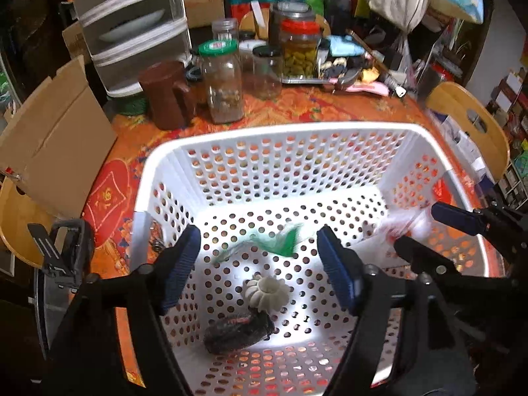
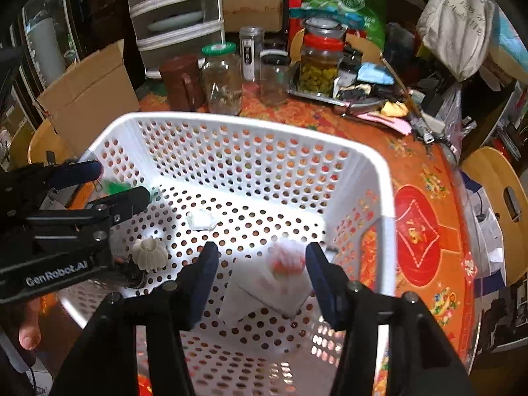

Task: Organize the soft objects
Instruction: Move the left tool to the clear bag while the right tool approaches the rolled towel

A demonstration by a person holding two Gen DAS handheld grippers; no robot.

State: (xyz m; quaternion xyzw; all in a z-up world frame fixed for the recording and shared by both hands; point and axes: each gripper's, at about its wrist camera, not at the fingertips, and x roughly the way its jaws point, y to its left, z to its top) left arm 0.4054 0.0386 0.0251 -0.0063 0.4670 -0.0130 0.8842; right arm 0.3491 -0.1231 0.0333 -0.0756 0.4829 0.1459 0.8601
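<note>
Because the white basket point(image 1: 280, 128) collects the soft things, both grippers hang over it, jaws spread and empty: left gripper point(image 1: 259, 264) above the green feathery piece point(image 1: 264, 241), right gripper point(image 2: 260, 280) above the white packet point(image 2: 264, 283).

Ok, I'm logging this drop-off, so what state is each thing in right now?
left gripper: open, nothing between the pads
right gripper: open, pads clear of the bag
white perforated basket: upright on the table
green feathery piece: blurred, between the left pads
white plastic bag: loose in the basket
white ribbed round piece: on the basket floor
dark bundle: on the basket floor
</note>
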